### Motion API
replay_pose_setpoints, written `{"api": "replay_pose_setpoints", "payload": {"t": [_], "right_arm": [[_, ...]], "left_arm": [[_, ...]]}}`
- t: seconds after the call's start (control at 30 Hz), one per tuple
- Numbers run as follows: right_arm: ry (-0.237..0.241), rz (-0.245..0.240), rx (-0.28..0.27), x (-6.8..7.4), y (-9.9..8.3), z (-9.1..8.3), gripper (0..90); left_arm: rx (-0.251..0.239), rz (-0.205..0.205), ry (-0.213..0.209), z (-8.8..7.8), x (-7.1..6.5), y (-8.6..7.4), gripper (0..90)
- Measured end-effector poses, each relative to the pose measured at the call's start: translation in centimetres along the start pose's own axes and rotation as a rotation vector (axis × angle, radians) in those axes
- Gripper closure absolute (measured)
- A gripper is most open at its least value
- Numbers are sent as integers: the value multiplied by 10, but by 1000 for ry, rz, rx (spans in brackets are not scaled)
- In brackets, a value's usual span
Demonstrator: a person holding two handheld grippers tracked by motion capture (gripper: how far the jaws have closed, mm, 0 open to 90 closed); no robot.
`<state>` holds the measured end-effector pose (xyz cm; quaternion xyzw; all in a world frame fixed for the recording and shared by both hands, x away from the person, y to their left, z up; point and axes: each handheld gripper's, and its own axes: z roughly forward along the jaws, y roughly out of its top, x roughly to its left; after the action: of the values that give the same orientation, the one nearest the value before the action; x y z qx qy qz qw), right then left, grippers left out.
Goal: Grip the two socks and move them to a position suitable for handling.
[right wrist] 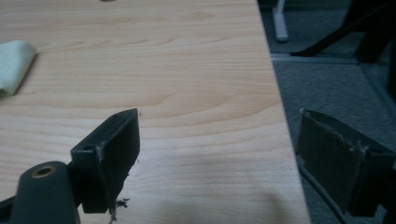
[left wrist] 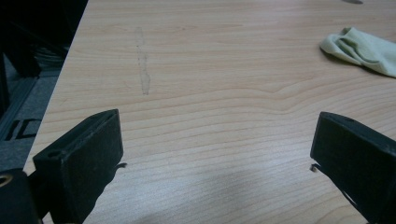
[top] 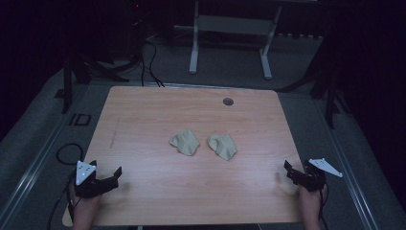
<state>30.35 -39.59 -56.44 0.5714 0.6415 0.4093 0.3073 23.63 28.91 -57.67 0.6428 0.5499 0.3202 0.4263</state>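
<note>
Two crumpled pale-green cloths lie side by side in the middle of the wooden table (top: 143,110): the left cloth (top: 185,142) and the right cloth (top: 222,146). My left gripper (top: 106,167) rests low over the near left corner, open, with nothing between its jaws; in the left gripper view (left wrist: 218,119) a cloth (left wrist: 362,49) lies far off at the upper right. My right gripper (top: 297,168) sits open at the near right edge. In the right gripper view (right wrist: 219,114) its jaws straddle the table's edge, and a cloth (right wrist: 14,63) shows at the far left.
A round grey grommet (top: 228,101) sits in the tabletop near its far edge. A faint smear (left wrist: 142,70) marks the wood on the left. Beyond the table stand white desk legs (top: 194,48), with cables (top: 148,62) on the grey floor. The surroundings are dark.
</note>
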Motion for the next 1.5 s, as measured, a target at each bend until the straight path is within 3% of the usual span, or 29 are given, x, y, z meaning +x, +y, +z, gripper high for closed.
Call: {"api": "replay_pose_setpoints", "payload": {"t": [0.13,0.3,0.73,1.13,1.5], "right_arm": [[60,26,70,-2,5,1,173],[72,23,119,2,6,3,180],[129,-17,175,20,21,14,178],[228,-126,281,54,34,35,178],[326,-157,299,83,45,48,157]], "left_arm": [[-7,-3,-9,-1,0,0,23],[-19,-8,-14,-1,1,1,23],[-16,-17,-16,-2,0,1,23],[-10,-9,-19,-1,-1,1,24],[-8,-13,-22,-1,-1,1,24]]}}
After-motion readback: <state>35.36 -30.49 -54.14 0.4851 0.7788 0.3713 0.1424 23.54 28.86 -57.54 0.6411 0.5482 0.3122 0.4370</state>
